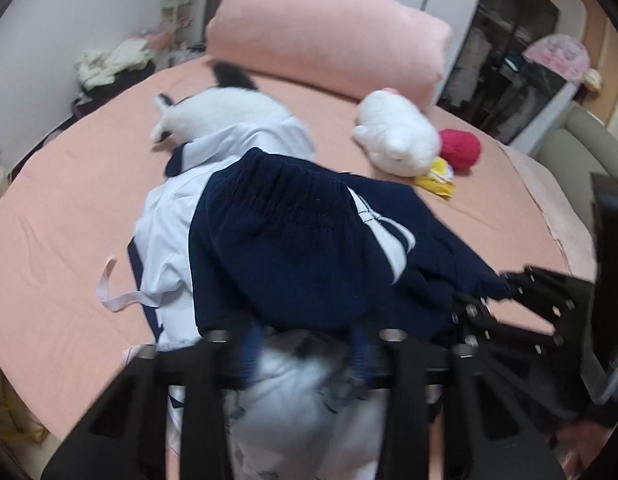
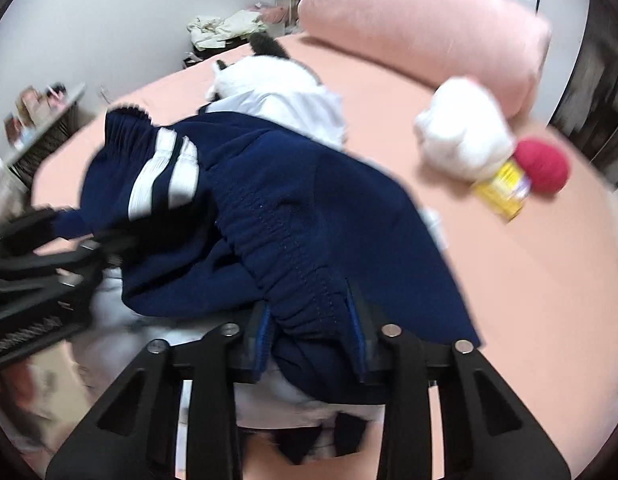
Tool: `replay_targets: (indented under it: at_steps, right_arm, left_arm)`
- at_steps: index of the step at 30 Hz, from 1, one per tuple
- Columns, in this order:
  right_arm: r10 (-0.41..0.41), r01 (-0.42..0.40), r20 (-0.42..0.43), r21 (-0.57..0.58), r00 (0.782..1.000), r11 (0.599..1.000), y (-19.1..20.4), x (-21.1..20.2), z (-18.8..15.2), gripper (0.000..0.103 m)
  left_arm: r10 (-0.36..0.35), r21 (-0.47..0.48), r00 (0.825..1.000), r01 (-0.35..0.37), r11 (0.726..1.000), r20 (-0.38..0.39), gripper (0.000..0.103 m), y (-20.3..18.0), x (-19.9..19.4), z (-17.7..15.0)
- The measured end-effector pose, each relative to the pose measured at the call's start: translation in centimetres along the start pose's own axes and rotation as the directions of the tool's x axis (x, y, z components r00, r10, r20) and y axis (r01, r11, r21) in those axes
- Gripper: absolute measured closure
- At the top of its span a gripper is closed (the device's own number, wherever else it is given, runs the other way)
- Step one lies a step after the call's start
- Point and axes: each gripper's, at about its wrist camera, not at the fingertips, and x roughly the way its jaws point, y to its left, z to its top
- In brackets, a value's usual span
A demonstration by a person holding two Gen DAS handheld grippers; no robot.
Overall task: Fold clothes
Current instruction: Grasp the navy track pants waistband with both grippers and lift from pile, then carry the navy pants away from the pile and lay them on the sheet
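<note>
Navy shorts with white side stripes and a gathered waistband are held up over a pile of white and navy clothes on the pink bed. My left gripper is shut on the waistband edge, blue pads against the cloth. My right gripper is shut on another part of the waistband. The shorts hang between both grippers. The right gripper also shows in the left wrist view; the left gripper shows blurred at the left of the right wrist view.
A big pink pillow lies at the back of the bed. A white plush toy, a red ball and a yellow packet lie to the right. A black-and-white plush lies behind the pile. A loose ribbon lies left.
</note>
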Motion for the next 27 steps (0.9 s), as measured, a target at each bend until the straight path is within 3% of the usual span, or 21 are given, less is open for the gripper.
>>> replay_targets:
  at_steps: [2, 10, 15, 18, 23, 25, 27]
  right_arm:
    - [-0.01, 0.01, -0.001, 0.031, 1.0, 0.999, -1.0, -0.6, -0.2, 0.075]
    - [-0.05, 0.044, 0.04, 0.134, 0.998, 0.99, -6.6, -6.3, -3.8, 0.077]
    - [-0.081, 0.076, 0.007, 0.253, 0.997, 0.964, -12.8, -11.1, -11.4, 0.077]
    - [-0.139, 0.146, -0.048, 0.314, 0.989, 0.938, -16.2, -13.2, -16.3, 0.077]
    - [-0.22, 0.261, -0.145, 0.407, 0.965, 0.876, -21.4, -16.0, -24.4, 0.077]
    - [-0.223, 0.274, -0.162, 0.46, 0.961, 0.845, -23.1, -17.1, -27.0, 0.077]
    - [-0.222, 0.278, -0.169, 0.509, 0.96, 0.814, -24.7, -18.1, -29.2, 0.077]
  left_arm:
    - [-0.016, 0.031, 1.0, 0.015, 0.999, 0.016, 0.082, -1.0, -1.1, -0.3]
    - [-0.202, 0.099, 0.979, 0.201, 0.975, 0.004, 0.083, -7.6, -4.5, -2.6]
    - [-0.332, 0.146, 0.938, 0.344, 0.927, -0.103, 0.083, -15.2, -3.9, -7.1]
    - [-0.359, 0.185, 0.909, 0.398, 0.899, -0.21, 0.083, -20.5, -2.1, -10.5]
    - [-0.439, 0.175, 0.841, 0.507, 0.844, -0.316, 0.083, -27.9, -0.1, -14.5]
    - [-0.429, 0.193, 0.839, 0.506, 0.841, -0.333, 0.083, -30.1, 0.2, -15.7]
    - [-0.393, 0.212, 0.853, 0.478, 0.852, -0.343, 0.082, -31.6, 0.1, -16.5]
